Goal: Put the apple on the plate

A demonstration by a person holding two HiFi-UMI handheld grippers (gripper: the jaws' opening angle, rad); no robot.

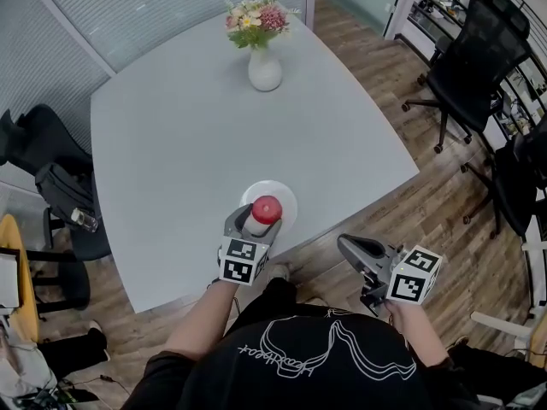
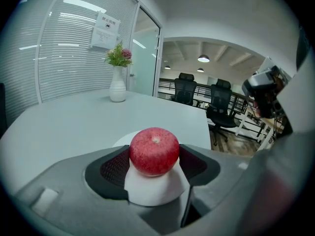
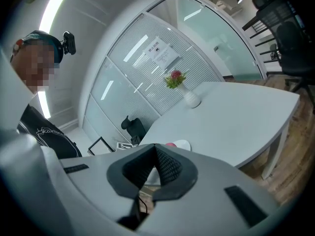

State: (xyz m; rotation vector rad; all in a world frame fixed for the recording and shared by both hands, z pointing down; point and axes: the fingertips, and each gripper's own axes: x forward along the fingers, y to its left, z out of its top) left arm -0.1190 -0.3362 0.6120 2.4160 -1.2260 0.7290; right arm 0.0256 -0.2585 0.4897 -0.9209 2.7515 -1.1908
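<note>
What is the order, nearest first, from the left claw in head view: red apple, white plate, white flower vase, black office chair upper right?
1. Red apple: in left claw.
2. White plate: beneath apple.
3. White flower vase: far tabletop.
4. Black office chair: on floor.

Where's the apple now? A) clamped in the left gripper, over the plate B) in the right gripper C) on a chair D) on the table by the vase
A: the left gripper view shows the apple between the jaws of the left gripper, with the white plate just beneath.
</note>
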